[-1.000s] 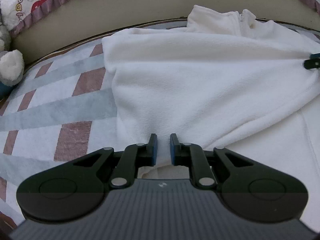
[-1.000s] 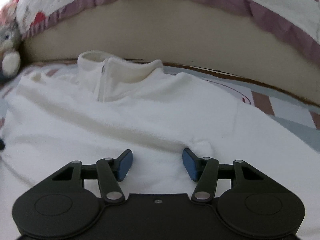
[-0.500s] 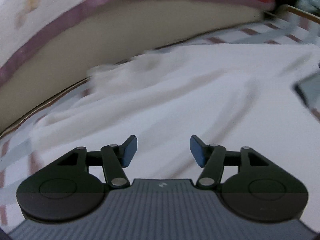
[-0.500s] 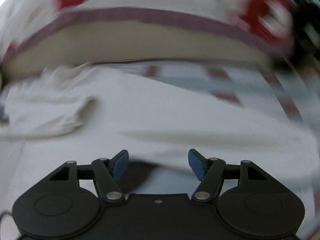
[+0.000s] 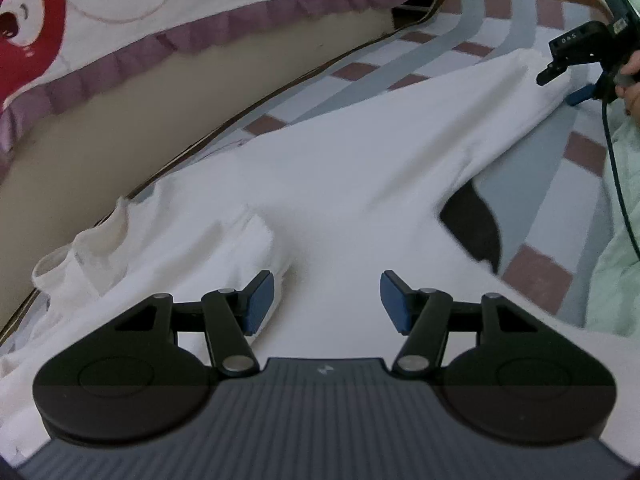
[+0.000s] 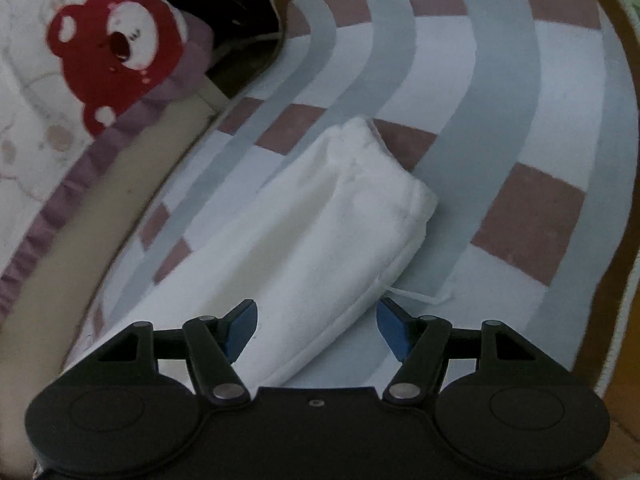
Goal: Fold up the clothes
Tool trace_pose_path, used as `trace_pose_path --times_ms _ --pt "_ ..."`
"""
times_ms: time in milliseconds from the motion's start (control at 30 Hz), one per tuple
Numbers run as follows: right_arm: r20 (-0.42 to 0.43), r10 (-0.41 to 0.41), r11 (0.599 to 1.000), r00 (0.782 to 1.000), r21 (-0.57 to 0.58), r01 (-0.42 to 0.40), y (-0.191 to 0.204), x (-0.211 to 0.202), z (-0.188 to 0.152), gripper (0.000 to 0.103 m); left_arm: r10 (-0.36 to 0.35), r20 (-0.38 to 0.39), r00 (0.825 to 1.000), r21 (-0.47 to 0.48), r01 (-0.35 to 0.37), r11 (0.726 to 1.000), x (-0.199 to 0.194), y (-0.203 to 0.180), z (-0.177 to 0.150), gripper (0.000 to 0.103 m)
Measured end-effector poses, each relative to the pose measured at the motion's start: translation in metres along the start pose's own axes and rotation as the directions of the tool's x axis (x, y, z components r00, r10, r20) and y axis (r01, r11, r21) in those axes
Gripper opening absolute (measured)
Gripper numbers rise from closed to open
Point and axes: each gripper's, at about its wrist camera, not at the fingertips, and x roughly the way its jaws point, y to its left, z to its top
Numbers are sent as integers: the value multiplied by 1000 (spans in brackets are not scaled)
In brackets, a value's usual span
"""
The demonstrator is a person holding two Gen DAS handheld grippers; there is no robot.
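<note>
White fleece top lies spread flat on the bed's striped mat, grey and white bands with reddish squares. Collar sits at far left in the left wrist view, close to the beige bed side. One sleeve runs out straight across the mat, cuff end lying on a reddish square; a loose thread trails from its lower edge.

Left claw: jaws about half apart, nothing between the blue pads, hanging over the body of the top near a folded ridge of fabric by the left pad. Its jaws have just been opening.

Right claw: jaws wide apart, straddling the near part of the sleeve, pads not pressing on it, no grip. Its jaws have also just been opening. The left wrist view shows it at upper right, above the sleeve, a person's hand on its handle and a cable hanging down.

A quilt with red bear print and purple frill lies along the bed side.
</note>
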Motion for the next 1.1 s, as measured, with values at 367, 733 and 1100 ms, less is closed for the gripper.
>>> trace_pose_path --times_ms 367,733,1100 --pt "166 -76 955 983 -271 120 37 -2 -3 10 -16 -17 1000 -273 11 962 -2 53 -21 58" --pt "84 549 616 831 -713 -335 284 -106 -128 10 142 185 972 -539 -21 842 -71 144 -75 70" --pt "-309 414 132 856 -910 -392 343 -50 -347 12 153 24 988 -741 -86 666 -71 192 -176 70"
